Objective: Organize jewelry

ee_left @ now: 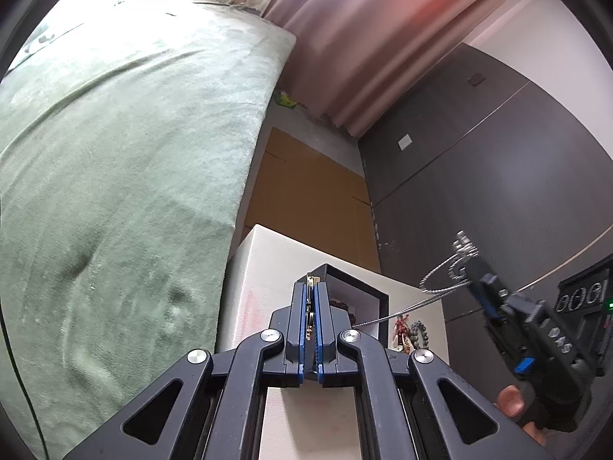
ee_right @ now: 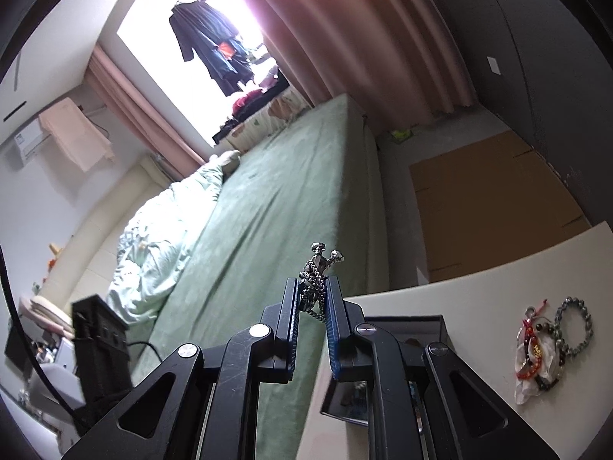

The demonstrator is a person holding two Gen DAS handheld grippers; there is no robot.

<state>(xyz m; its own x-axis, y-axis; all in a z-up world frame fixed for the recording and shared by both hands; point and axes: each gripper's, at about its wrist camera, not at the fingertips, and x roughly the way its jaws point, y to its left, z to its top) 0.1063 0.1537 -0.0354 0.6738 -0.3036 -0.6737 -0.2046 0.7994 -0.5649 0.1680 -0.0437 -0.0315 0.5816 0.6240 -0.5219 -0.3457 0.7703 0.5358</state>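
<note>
- Silver metal chain necklace with shiny knobbed ends (ee_right: 316, 280) pinched between the blue pads of the right gripper (ee_right: 312, 295), jaws narrow and pressing on it, knobbed ends sticking up past the fingertips.
- Same necklace in the left wrist view (ee_left: 452, 268): loops of thin silver wire hanging from the right gripper (ee_left: 473, 268), one strand trailing down toward the open black square box with pale lining (ee_left: 367, 291).
- Box standing on the white tabletop (ee_left: 264, 268), directly ahead of the left gripper (ee_left: 311, 295); something reddish-brown lying inside, too hidden to name.
- Left gripper's jaws drawn almost together over the near wall of the box, a small gold-and-black piece (ee_left: 311, 312) caught between the blue pads; what it is cannot be told.
- Heap of beaded bracelets, red cord and grey-green beads on a white cloth (ee_right: 548, 349), resting on the tabletop (ee_right: 479, 306) to the right of the box (ee_right: 421, 320), apart from it.
- Bare fingertips (ee_left: 511, 400) of a hand wrapped round the right gripper's handle.
- Green bedspread (ee_right: 268, 199) beside the table, flat brown cardboard (ee_right: 490, 199) on the floor, dusty pink curtain (ee_right: 345, 38), dark grey wardrobe doors (ee_left: 479, 161) behind.
</note>
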